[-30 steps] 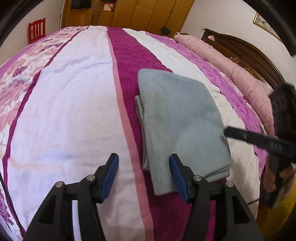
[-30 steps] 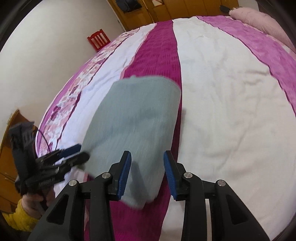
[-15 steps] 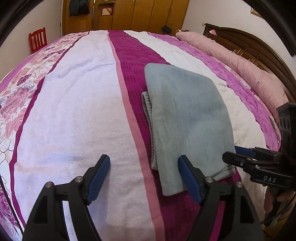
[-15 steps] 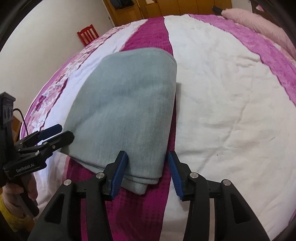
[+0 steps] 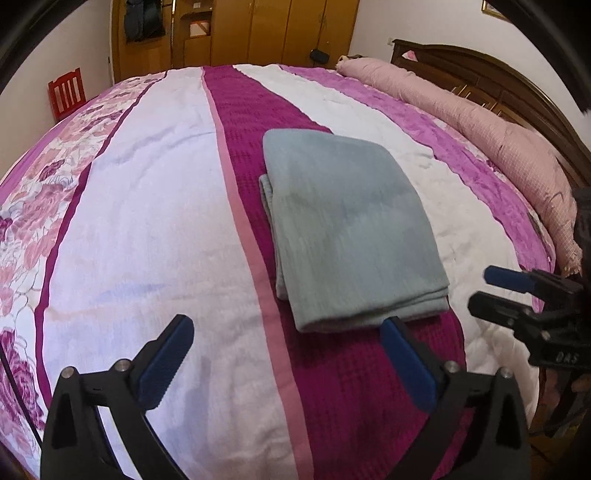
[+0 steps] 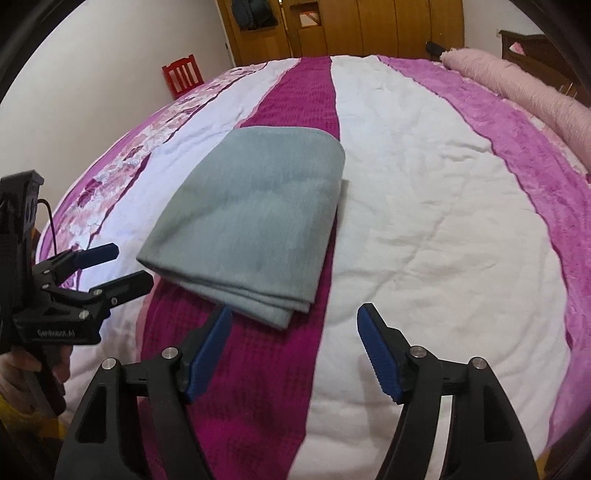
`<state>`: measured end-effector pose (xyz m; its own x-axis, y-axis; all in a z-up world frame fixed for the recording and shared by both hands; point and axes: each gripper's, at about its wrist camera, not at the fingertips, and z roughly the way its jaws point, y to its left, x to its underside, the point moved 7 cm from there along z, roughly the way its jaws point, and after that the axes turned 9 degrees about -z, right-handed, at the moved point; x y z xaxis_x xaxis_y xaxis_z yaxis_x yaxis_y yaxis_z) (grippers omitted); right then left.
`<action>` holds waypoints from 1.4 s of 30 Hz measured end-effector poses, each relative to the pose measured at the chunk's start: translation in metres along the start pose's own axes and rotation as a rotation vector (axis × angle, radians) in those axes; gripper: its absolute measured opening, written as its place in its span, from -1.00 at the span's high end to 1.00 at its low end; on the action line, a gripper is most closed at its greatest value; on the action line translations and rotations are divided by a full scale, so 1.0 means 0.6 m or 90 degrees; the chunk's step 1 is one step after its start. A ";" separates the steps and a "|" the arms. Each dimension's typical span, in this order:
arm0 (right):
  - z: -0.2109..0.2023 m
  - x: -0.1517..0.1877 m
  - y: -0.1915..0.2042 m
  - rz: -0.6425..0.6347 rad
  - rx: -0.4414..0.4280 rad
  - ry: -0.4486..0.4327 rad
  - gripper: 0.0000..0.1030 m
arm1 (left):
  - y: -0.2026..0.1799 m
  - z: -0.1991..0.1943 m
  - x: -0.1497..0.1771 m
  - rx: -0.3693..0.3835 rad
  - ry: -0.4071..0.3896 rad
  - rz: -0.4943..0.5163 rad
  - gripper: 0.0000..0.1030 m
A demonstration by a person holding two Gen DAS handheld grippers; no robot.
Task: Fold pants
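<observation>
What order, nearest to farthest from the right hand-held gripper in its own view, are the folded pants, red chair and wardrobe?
1. Folded pants, on the bed just ahead, left of centre.
2. Red chair, beyond the bed's far left edge.
3. Wardrobe, along the back wall.

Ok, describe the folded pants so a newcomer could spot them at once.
Start at the big striped bedspread. Follow its dark magenta centre stripe toward the near edge. The folded pants lie there as a flat grey-green rectangle, the only plain, unpatterned item on the bed.
</observation>
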<state>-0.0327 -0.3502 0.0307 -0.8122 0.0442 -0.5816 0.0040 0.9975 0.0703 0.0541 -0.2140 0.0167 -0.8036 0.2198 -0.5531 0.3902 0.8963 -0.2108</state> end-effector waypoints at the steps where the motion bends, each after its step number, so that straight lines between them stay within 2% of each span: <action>1: -0.002 0.003 -0.003 0.005 0.005 -0.005 -0.41 | 0.000 0.000 0.004 -0.004 0.002 -0.006 -1.00; 4: -0.003 0.019 -0.016 0.022 0.019 -0.011 -0.55 | 0.001 0.000 0.015 -0.013 0.007 -0.024 -1.00; 8: 0.015 0.045 -0.023 0.037 0.021 0.011 -0.56 | 0.002 0.009 0.033 -0.040 0.006 -0.032 -1.00; 13: 0.045 0.057 -0.027 0.046 0.028 0.023 -0.56 | -0.004 0.033 0.048 -0.086 0.008 -0.008 -1.00; 18: 0.071 0.064 -0.028 0.040 0.044 0.024 -0.58 | -0.003 0.065 0.057 -0.098 0.033 -0.033 -1.00; 24: 0.082 0.065 -0.024 0.044 0.037 0.003 -0.85 | -0.004 0.079 0.062 -0.124 0.041 -0.030 -1.00; 28: 0.090 0.065 -0.016 0.028 0.042 0.001 -1.00 | -0.003 0.079 0.064 -0.123 0.041 -0.030 -1.00; 31: 0.095 0.065 -0.012 0.016 0.062 0.001 -1.00 | -0.001 0.079 0.064 -0.119 0.039 -0.027 -1.00; 42: 0.096 0.064 -0.012 0.019 0.064 -0.010 -1.00 | -0.002 0.079 0.066 -0.119 0.026 -0.021 -1.00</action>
<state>-0.0303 -0.3527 -0.0389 -0.8013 0.0741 -0.5937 0.0871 0.9962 0.0069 0.0430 -0.2245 -0.0429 -0.8340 0.2006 -0.5140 0.2760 0.9583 -0.0738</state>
